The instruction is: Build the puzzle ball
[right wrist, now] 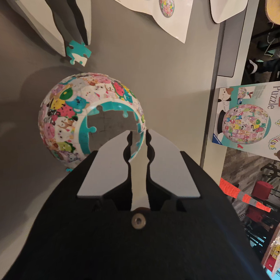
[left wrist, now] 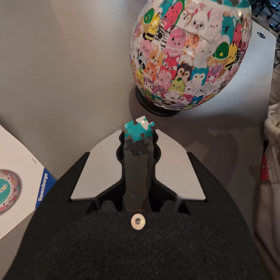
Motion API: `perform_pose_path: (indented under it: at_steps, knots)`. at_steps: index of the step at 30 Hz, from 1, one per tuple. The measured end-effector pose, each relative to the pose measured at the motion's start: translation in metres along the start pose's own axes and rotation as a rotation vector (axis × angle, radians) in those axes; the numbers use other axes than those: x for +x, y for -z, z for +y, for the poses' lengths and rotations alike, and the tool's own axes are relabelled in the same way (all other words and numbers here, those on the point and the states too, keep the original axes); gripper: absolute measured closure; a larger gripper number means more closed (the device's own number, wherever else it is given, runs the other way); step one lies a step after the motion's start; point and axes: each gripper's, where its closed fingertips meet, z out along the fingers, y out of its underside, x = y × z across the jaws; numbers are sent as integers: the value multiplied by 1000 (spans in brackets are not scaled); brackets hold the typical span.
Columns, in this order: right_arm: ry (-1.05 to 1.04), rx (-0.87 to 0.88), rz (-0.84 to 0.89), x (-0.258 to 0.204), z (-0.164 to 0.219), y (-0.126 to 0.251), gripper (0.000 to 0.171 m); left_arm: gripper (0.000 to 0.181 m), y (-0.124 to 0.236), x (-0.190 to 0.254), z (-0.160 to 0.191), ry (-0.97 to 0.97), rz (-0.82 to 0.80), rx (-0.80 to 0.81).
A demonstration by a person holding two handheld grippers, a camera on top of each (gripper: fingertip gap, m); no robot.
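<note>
- Centrally in the left wrist view, the left gripper (left wrist: 138,132) grasps a teal and white puzzle piece (left wrist: 138,130) by its tips, the piece lifted off the grey table (left wrist: 68,75) with its shadow lying below it between the fingers.
- Only this view shows the puzzle ball (left wrist: 190,56) from the side, filling the upper right of the frame and seated on a black ring stand (left wrist: 145,103), its surface covered in bright cartoon animals.
- At the left edge lies a white instruction sheet (left wrist: 18,159) with a picture of the ball.
- Only the right wrist view shows the ball (right wrist: 68,118) from above, left of centre, with a wide hole at its top ringed by teal pieces and the grey inside showing.
- At centre there, the right gripper (right wrist: 138,131) sits at the rim of that hole with its fingers close together; whether they pinch the rim I cannot tell.
- In the upper left of the same view the left gripper (right wrist: 75,45) appears from the far side with the piece (right wrist: 78,52) in its tips, near the ball but apart from it.
- At the right edge, only this view shows the puzzle box (right wrist: 248,118); the sheet (right wrist: 169,16) lies at the top.
</note>
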Motion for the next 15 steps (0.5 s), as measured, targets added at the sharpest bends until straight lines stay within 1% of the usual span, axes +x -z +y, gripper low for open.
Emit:
perform_pose_path:
  at_steps: [1,4,8,15]
  knots:
    - [4,-1,-1,0,0,-1,156,146,0,0,-1,1,1,3]
    - [-2,6,-5,0,-1,0,158,146,0,0,0,0,-2,2]
    - [13,6,7,1,-2,1,164,146,0,0,-1,1,-3,6]
    - [15,5,26,1,-2,0,165,146,1,0,-2,0,-8,10]
